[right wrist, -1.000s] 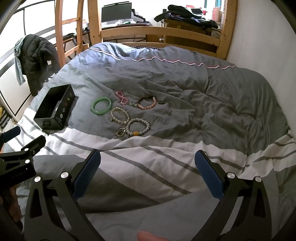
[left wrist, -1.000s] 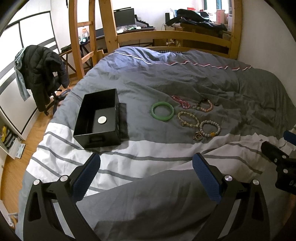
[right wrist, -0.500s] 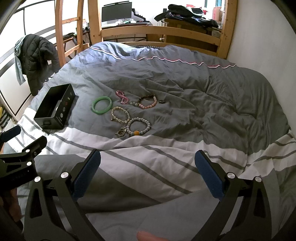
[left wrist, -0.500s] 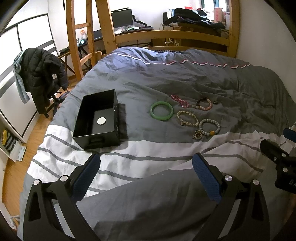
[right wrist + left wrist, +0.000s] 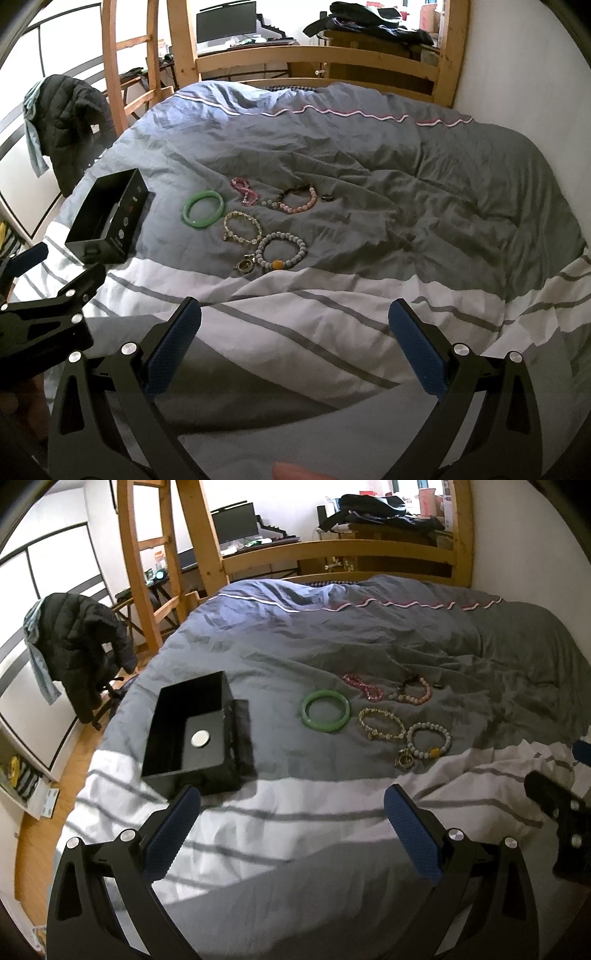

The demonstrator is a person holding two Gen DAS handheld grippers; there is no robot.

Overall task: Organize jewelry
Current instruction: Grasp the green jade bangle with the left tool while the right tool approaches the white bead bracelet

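A big bed (image 5: 480,657) with a gray and white striped blanket (image 5: 295,812) is seen in both views. A black box (image 5: 192,731) is set on the left part of the bed, open at the top, with its long side pointing away toward the far end of the bed. A small round white thing (image 5: 200,737) is seen lying flat on the bottom of the box. To the right of the box, a little apart from it, a green ring bracelet (image 5: 325,710) is laid flat. Further right, a pink bead bracelet (image 5: 364,686), a pink and dark bead bracelet (image 5: 415,691), a gold bead bracelet (image 5: 380,724) and a gray bead bracelet (image 5: 429,740) with one orange bead are laid close together in a bunch. A small gold charm (image 5: 405,761) is seen just beside the gray one, and a small dark ring (image 5: 326,197) is laid at the far right of the bunch. The left gripper (image 5: 291,830) is held over the white stripe, near the front of the box, with its blue fingers (image 5: 170,834) spread wide apart and nothing between them. The right gripper (image 5: 293,347) is held over the striped part too, and its fingers (image 5: 417,350) are also wide apart and empty. No thing is seen between the grippers and the jewelry. A dark jacket (image 5: 79,653) is hung on a chair left of the bed, and a wooden bed frame (image 5: 332,554) is seen at the far end.
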